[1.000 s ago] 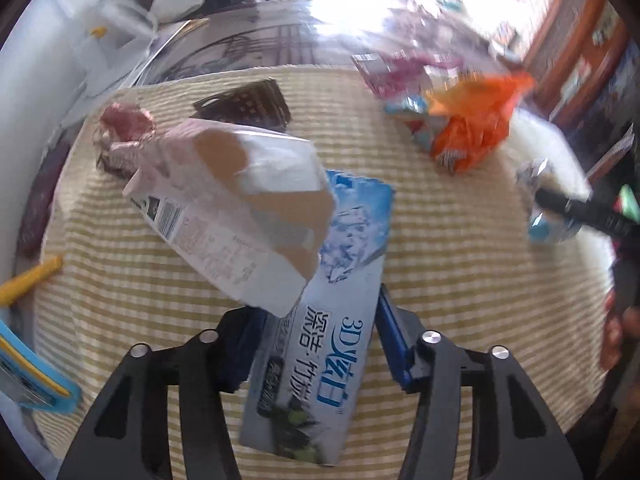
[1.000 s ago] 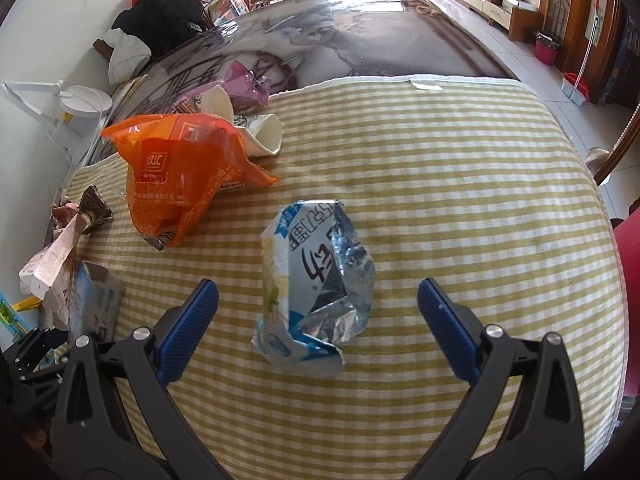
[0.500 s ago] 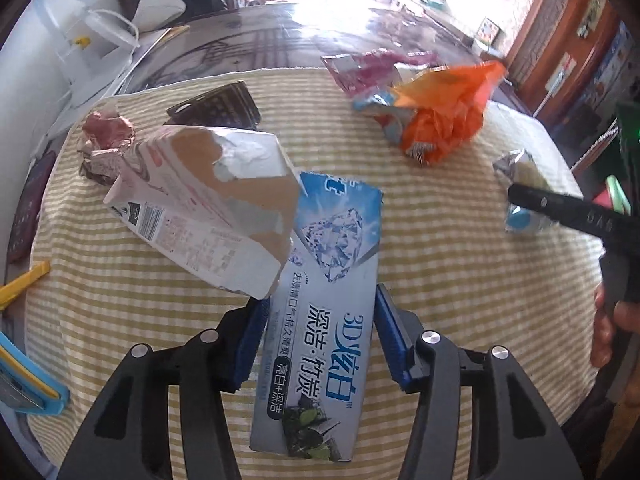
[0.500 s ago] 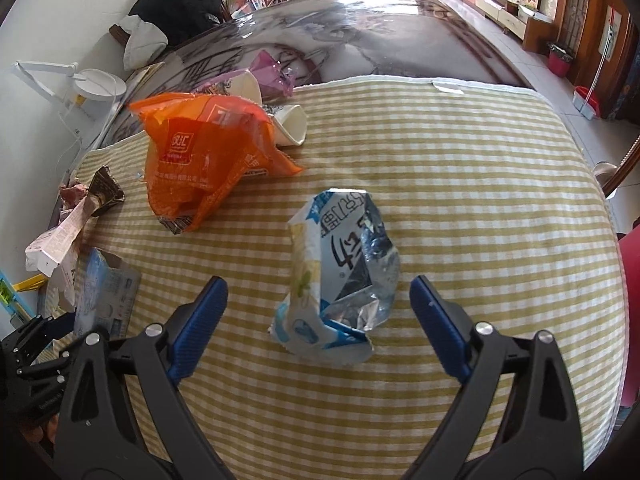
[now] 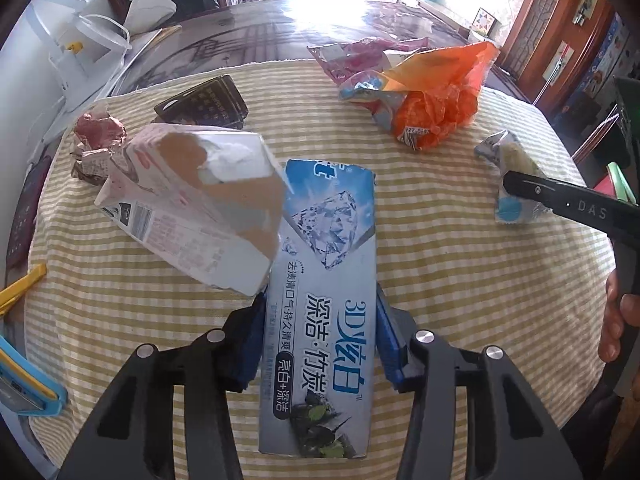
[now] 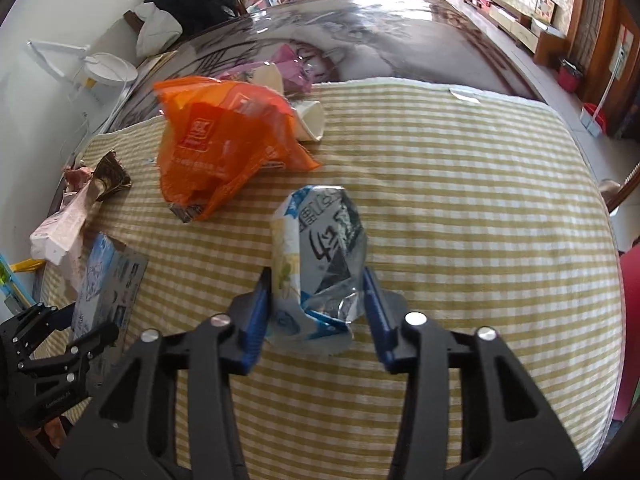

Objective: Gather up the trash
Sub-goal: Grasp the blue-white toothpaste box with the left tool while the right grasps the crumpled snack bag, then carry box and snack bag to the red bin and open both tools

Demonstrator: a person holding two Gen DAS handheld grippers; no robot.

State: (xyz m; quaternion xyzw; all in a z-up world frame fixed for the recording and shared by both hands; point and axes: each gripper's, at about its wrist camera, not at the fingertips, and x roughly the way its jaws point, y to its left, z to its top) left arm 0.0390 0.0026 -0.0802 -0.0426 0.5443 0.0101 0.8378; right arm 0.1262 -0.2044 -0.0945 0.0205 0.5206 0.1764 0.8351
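— So where's the trash?
— On the striped cloth [image 6: 460, 184]. The right gripper [image 6: 318, 300] has just closed its jaws on the crushed carton [image 6: 320, 256]; both pads press it.
— And the left?
— The left gripper [image 5: 320, 332] has been closing too and clamps the blue box [image 5: 324, 280], a torn pink carton [image 5: 192, 204] leaning over it. An orange bag [image 6: 224, 144] lies beyond.

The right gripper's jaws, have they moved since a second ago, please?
Yes. The right gripper has just been closing: its blue pads stood well clear on the striped cloth and now press both sides of the crumpled carton.
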